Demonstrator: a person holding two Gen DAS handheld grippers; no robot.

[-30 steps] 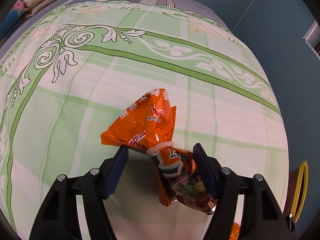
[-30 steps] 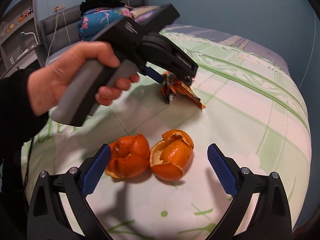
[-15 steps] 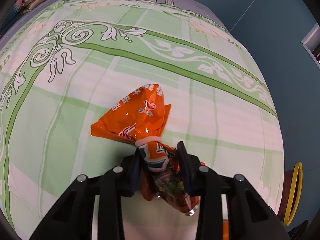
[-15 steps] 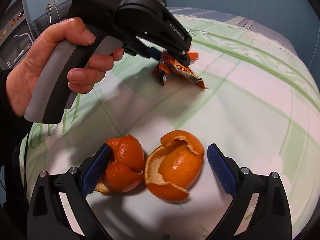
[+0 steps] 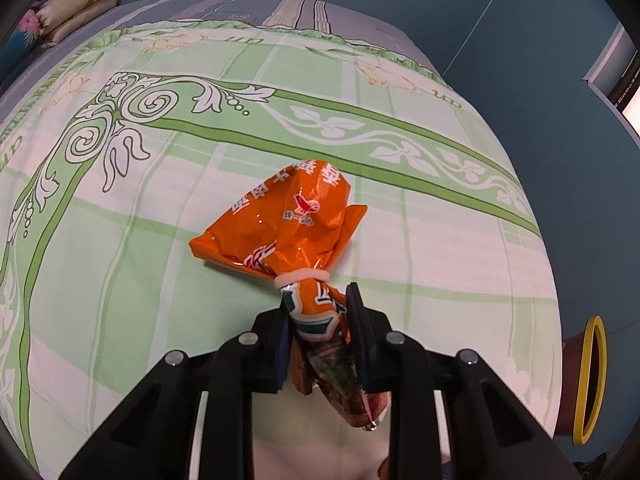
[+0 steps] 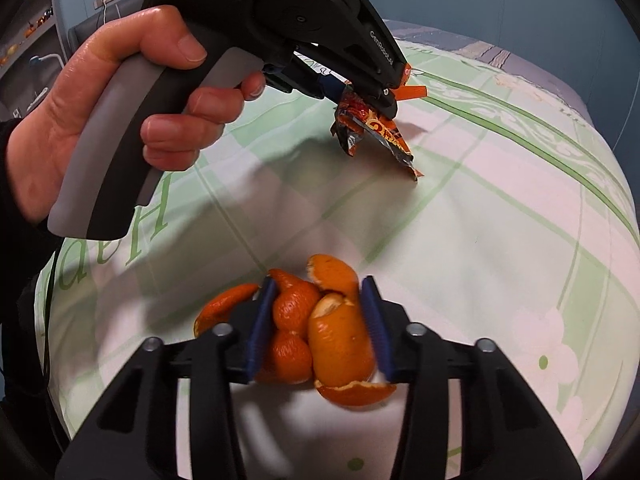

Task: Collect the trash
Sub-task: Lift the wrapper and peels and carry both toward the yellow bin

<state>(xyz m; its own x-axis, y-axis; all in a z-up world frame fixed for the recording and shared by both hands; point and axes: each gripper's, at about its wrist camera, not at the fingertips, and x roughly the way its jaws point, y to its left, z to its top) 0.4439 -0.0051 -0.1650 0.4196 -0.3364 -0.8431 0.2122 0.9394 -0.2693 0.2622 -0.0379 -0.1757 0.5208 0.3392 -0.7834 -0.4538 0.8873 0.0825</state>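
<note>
- Our left gripper (image 5: 318,338) has its jaws closing on the orange snack wrapper (image 5: 288,224), and the blue pads press it just below the white band that cinches its neck.
- The wrapper's fanned upper half points toward the far side of the bed (image 5: 160,240), over the green-and-white bedspread; seen from the right wrist, only its lower corner appears to touch the cover.
- Our right gripper (image 6: 320,328) has its jaws closing around the tangerine peels (image 6: 316,332) at the near side of the bed, with both pads against the bunched pieces.
- One curl of peel (image 6: 224,306) sticks out to the left, outside the left pad. We judge it could stay behind or drop off on the lift, since we cannot tell if it is joined to the clamped pieces.
- The peels are stacked loosely, so a squeeze may tear them or let the bottom piece slide out.
- The wrapper is slick foil held on a narrow bunched section; a quick swing could let it slip through.
- A yellow-rimmed bin (image 5: 590,380) shows past the right edge of the bed, and we take it for the drop point; a loose grip on the way there would scatter trash onto the floor.
</note>
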